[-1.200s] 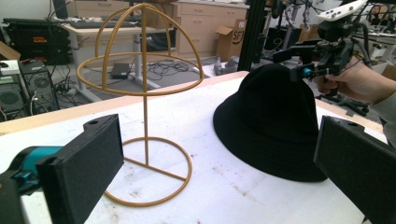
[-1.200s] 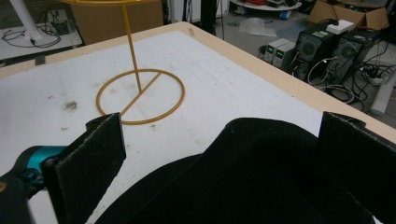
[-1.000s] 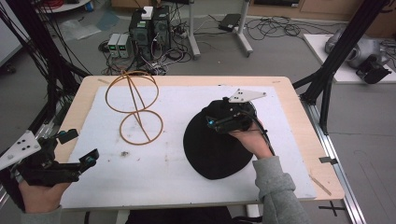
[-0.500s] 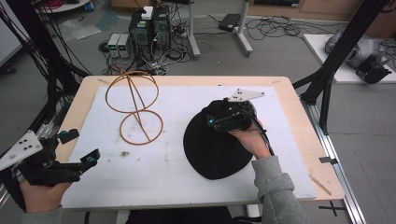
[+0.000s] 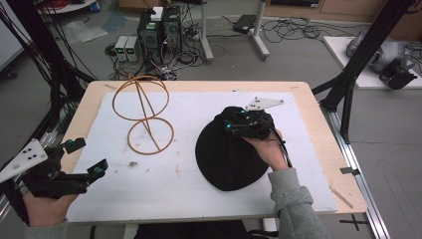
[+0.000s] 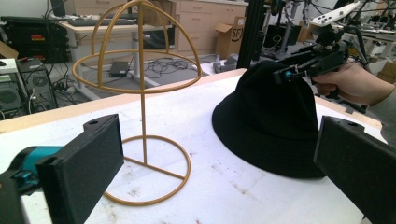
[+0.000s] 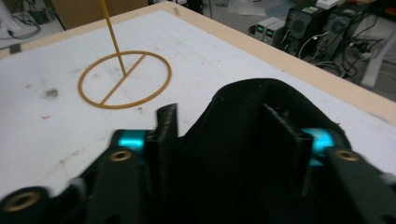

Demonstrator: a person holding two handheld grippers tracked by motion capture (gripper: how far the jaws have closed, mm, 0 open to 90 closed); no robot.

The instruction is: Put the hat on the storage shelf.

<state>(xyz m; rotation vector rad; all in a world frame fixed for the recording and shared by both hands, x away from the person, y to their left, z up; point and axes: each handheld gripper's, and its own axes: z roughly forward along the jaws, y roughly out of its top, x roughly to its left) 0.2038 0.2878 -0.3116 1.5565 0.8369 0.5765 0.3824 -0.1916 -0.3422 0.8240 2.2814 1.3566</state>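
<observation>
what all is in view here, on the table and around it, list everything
hat: 1, black, on the table's right half, crown bunched between the right gripper's jaws
wire hat stand: 1, golden, upright, on the table's left half
table: 1, white sheet over a wood top
computer towers: 2, dark, on the floor beyond the table
cables: many, dark, across the floor behind
left gripper: 1, black with teal, jaws open on nothing, at the table's near left edge
right gripper: 1, black with teal, jaws just closed in, pressing the hat's crown
hands: 2, one on each gripper

A lab: computer towers (image 5: 160, 31) amid tangled floor cables (image 5: 293, 27), black frame struts (image 5: 366, 52), wooden drawer cabinets (image 6: 205, 23).
</observation>
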